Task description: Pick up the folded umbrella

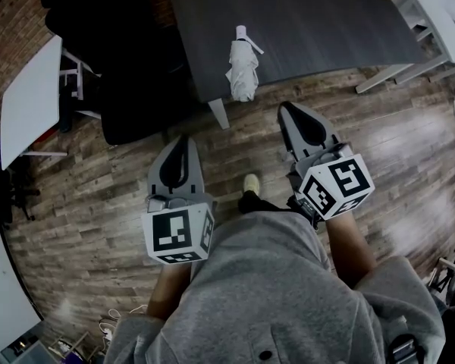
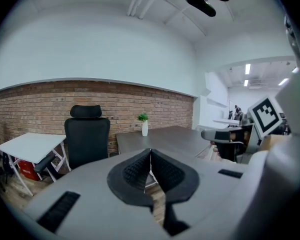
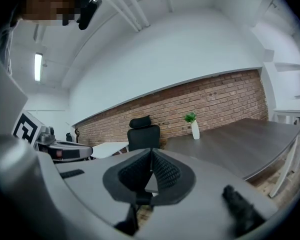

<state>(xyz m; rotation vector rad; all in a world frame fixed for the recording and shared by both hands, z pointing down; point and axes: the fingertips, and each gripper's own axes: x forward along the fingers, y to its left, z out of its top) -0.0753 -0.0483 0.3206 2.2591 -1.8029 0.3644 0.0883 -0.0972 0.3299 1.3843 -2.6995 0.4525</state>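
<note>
A folded white umbrella (image 1: 243, 65) lies on the dark grey table (image 1: 318, 21) near its front edge, handle pointing away from me. My left gripper (image 1: 183, 139) hangs over the wooden floor, short of the table and left of the umbrella, jaws shut and empty. My right gripper (image 1: 287, 108) is also shut and empty, just in front of the table edge, to the right of the umbrella. In the left gripper view the left gripper (image 2: 150, 151) has its tips meeting, with the table (image 2: 165, 136) beyond. The right gripper view shows the right gripper (image 3: 151, 151) shut too. Neither gripper view shows the umbrella.
A black office chair (image 1: 129, 74) stands left of the table. A white desk (image 1: 29, 97) is further left, and white furniture (image 1: 432, 14) at the far right. A small plant in a white vase (image 2: 144, 124) sits at the table's far end by the brick wall.
</note>
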